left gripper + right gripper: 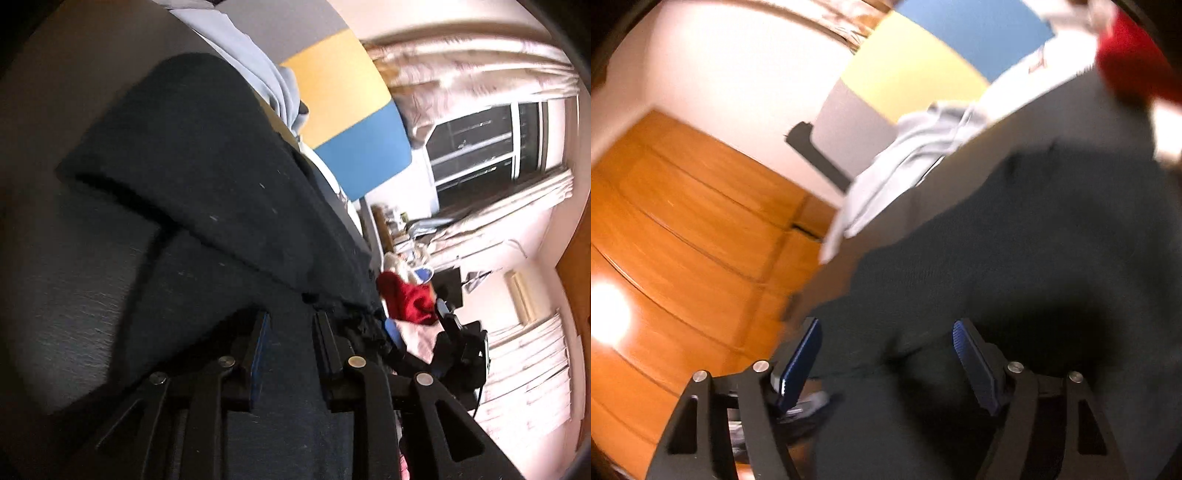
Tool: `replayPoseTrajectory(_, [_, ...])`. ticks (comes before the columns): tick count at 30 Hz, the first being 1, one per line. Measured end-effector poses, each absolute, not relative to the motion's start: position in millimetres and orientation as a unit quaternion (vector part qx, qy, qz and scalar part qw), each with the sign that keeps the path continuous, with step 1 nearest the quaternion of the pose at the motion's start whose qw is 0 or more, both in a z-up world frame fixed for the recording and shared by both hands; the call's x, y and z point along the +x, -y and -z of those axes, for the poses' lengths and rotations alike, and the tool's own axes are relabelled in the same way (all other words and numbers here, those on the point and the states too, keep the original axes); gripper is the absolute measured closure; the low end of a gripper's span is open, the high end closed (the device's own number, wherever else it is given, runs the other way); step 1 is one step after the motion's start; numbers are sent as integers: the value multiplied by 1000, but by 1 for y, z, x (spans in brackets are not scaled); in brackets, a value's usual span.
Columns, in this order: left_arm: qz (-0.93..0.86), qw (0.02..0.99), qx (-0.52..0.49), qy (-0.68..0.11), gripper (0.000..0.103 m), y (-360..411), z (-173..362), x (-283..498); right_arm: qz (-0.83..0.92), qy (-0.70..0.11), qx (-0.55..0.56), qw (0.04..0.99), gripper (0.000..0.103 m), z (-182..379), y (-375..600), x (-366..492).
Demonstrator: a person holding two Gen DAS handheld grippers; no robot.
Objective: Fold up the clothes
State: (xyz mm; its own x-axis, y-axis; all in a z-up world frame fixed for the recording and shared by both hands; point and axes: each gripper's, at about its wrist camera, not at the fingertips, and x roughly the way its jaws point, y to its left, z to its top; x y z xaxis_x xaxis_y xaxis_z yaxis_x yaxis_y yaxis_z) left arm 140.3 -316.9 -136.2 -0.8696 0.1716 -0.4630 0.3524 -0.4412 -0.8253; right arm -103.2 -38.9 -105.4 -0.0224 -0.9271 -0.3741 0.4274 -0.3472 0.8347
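Observation:
A dark navy garment [207,192] lies folded over on the table, a thick fold running across it. My left gripper [290,321] is right over its near part, jaws apart with dark cloth between them. In the right wrist view the same dark garment [1015,251] fills the lower right. My right gripper [886,332] is open, its blue pads [975,365] wide apart around the garment's near edge. My right gripper also shows in the left wrist view [454,332], at the garment's far edge.
A light blue garment [255,59] [905,158] lies at the table's far side. A red garment [406,295] [1134,62] lies beyond the dark one. A yellow and blue panel [351,118], curtains [480,74], wooden floor [683,221].

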Motion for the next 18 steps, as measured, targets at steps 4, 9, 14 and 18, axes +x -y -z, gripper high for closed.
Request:
replayPoseTrajectory(4, [826, 56, 250, -502, 83, 313, 137, 140, 635, 303, 508, 498, 28, 117, 56, -96])
replayPoseTrajectory(9, [835, 52, 241, -492, 83, 311, 136, 141, 638, 309, 533, 462, 28, 126, 72, -96])
replayPoseTrajectory(14, [830, 32, 217, -514, 83, 318, 141, 147, 672, 315, 511, 433, 29, 122, 82, -96])
replayPoseTrajectory(18, [824, 24, 217, -523, 82, 320, 140, 147, 724, 232, 520, 389, 92, 125, 107, -98])
